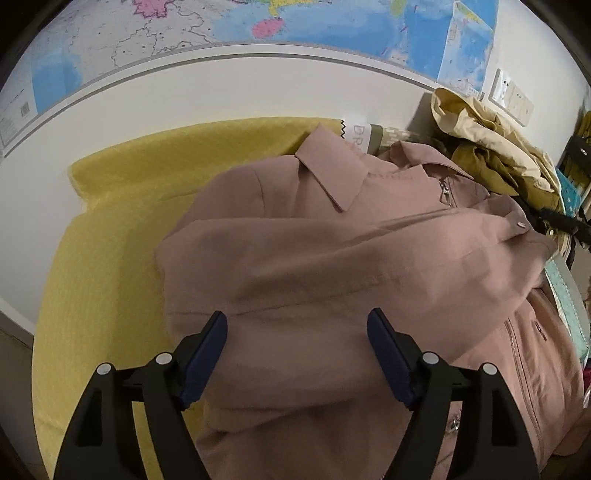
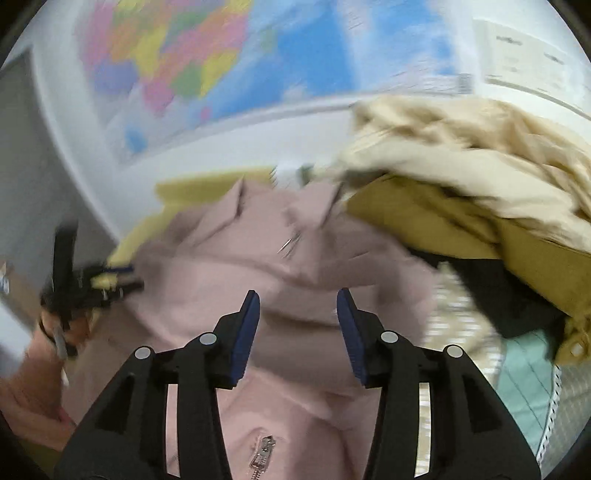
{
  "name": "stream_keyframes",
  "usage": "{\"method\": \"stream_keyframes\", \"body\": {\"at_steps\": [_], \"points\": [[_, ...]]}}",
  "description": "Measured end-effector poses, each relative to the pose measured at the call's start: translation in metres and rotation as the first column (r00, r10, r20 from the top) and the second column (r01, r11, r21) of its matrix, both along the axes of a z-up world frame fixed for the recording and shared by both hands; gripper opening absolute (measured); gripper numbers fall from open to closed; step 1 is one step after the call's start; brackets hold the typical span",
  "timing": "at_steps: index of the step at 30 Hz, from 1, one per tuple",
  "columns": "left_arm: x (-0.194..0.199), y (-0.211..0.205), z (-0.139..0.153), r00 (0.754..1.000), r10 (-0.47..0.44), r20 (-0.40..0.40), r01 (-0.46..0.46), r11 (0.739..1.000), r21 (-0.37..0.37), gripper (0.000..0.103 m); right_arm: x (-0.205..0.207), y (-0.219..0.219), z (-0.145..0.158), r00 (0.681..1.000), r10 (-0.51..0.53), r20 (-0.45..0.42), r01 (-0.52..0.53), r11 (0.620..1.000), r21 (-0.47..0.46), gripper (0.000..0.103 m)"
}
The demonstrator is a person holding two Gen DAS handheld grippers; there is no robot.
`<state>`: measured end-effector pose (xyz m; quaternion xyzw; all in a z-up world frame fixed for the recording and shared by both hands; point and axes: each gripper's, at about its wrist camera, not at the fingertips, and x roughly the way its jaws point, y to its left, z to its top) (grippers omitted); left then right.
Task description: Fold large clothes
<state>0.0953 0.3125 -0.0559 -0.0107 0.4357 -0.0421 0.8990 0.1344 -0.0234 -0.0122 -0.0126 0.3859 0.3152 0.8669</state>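
A dusty-pink jacket (image 1: 332, 258) with a pointed collar (image 1: 332, 173) and a metal zip lies on a yellow cover (image 1: 110, 240), one sleeve folded across its front. My left gripper (image 1: 297, 317) hovers over that sleeve, open, its blue pads (image 1: 207, 362) wide apart and pressing nothing. In the blurred right wrist view the same jacket (image 2: 221, 280) fills the middle. My right gripper (image 2: 298, 295) stands open above its chest with only flat cloth showing below the gap. A zip pull (image 2: 264, 448) lies under its fingers. The left gripper (image 2: 125, 277), held by a hand, shows at the jacket's left edge.
A heap of cream and mustard clothes (image 2: 461, 177) rises at the jacket's right, also seen at the back right as a pile (image 1: 491, 147). Teal patterned cloth (image 2: 524, 387) lies beneath it. A wall map (image 1: 258, 22) hangs behind; the yellow cover ends near the white wall.
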Motion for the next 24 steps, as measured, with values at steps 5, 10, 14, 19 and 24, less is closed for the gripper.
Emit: {"method": "stream_keyframes", "body": {"at_steps": [5, 10, 14, 19, 24], "points": [[-0.029, 0.003, 0.007, 0.999, 0.020, 0.031, -0.020, 1.000, 0.000, 0.078, 0.036, 0.014, -0.049, 0.991, -0.048, -0.126, 0.036, 0.995, -0.092, 0.026], [-0.074, 0.020, 0.010, 0.997, 0.068, 0.038, -0.068, 0.998, 0.000, 0.085, 0.019, -0.001, -0.036, 0.994, -0.057, -0.099, 0.051, 0.997, -0.063, 0.057], [-0.114, 0.033, 0.006, 0.994, 0.107, 0.027, -0.107, 0.994, -0.017, 0.087, -0.019, -0.030, -0.008, 0.997, -0.041, -0.062, 0.042, 0.999, 0.017, 0.067], [-0.153, 0.039, -0.012, 0.992, 0.126, -0.032, -0.129, 0.985, -0.111, 0.088, -0.060, -0.073, -0.010, 0.987, -0.033, -0.156, 0.053, 0.990, 0.127, 0.073], [-0.185, 0.029, -0.023, 0.993, 0.103, -0.051, -0.111, 0.976, -0.185, 0.092, -0.105, -0.126, -0.038, 0.955, -0.091, -0.282, 0.149, 0.970, 0.192, 0.081]]}}
